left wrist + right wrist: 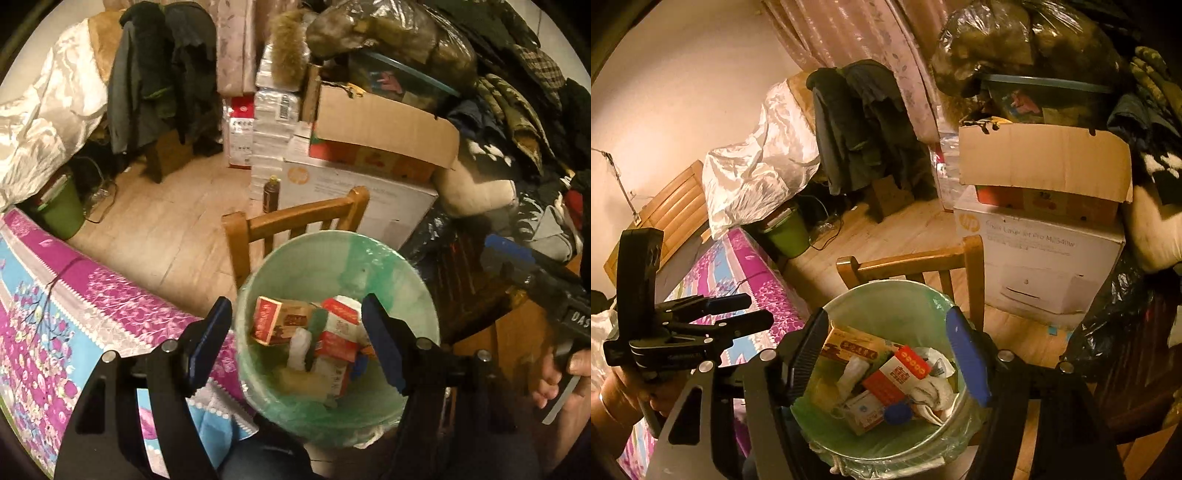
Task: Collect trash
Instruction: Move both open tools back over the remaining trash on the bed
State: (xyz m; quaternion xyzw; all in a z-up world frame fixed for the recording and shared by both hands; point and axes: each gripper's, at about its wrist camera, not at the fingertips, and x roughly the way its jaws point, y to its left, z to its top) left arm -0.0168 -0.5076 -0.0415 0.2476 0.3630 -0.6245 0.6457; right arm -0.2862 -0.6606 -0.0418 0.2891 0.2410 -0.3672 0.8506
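Observation:
A trash bin lined with a green bag (413,295) (886,299) stands below both grippers, in front of a wooden chair. It holds several cartons (267,319) (897,373), crumpled white tissue (934,391) and a blue cap (897,412). My left gripper (299,341) is open and empty above the bin's left part. My right gripper (890,354) is open and empty above the bin. The left gripper also shows in the right wrist view (746,312), and the right gripper's blue finger shows in the left wrist view (509,251).
A table with a pink and blue floral cloth (74,302) (738,273) is to the left. A wooden chair (295,218) (912,264) stands behind the bin. Stacked cardboard boxes (369,177) (1041,221), bags and clothes crowd the right. A green bucket (62,210) sits on the floor.

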